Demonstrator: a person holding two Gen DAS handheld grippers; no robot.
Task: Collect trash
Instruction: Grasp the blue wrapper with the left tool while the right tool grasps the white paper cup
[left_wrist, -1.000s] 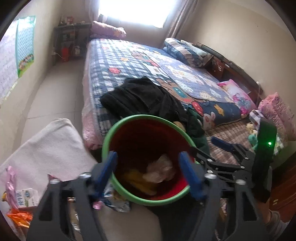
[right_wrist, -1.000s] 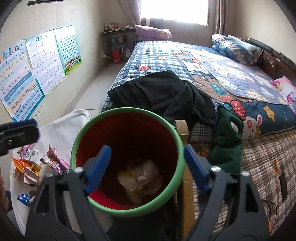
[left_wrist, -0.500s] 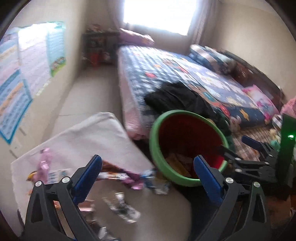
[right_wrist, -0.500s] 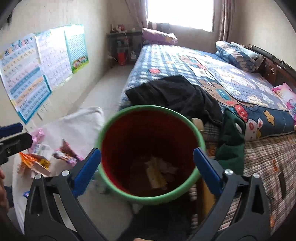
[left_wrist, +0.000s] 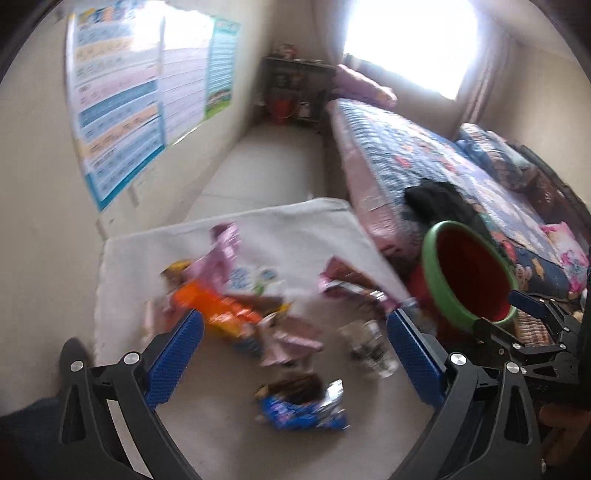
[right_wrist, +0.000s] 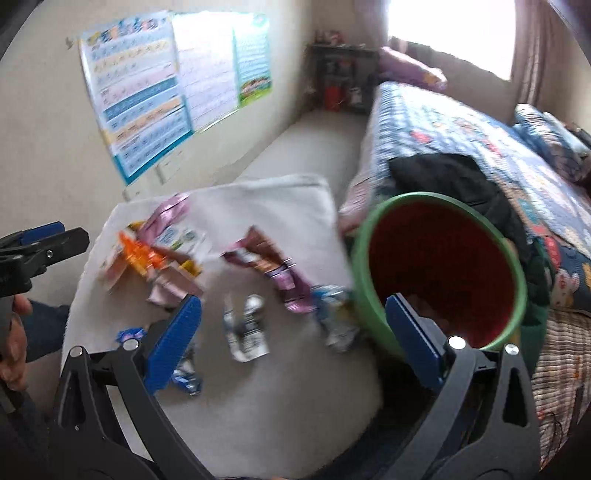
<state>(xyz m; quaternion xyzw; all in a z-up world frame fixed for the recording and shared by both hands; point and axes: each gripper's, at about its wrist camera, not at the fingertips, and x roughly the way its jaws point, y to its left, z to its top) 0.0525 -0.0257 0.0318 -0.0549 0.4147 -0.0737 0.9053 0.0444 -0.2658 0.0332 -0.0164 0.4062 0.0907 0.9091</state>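
You are holding your left gripper (left_wrist: 293, 352) and right gripper (right_wrist: 291, 339) spread wide and empty, their jaws having just been opening, above crumpled snack wrappers (left_wrist: 225, 314) lying scattered on a white cloth-covered surface (right_wrist: 258, 406), just beside a red plastic bucket with a green rim (right_wrist: 439, 273).

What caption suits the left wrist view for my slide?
Open left gripper above snack wrappers scattered on a white cloth, beside the green-rimmed red bin.
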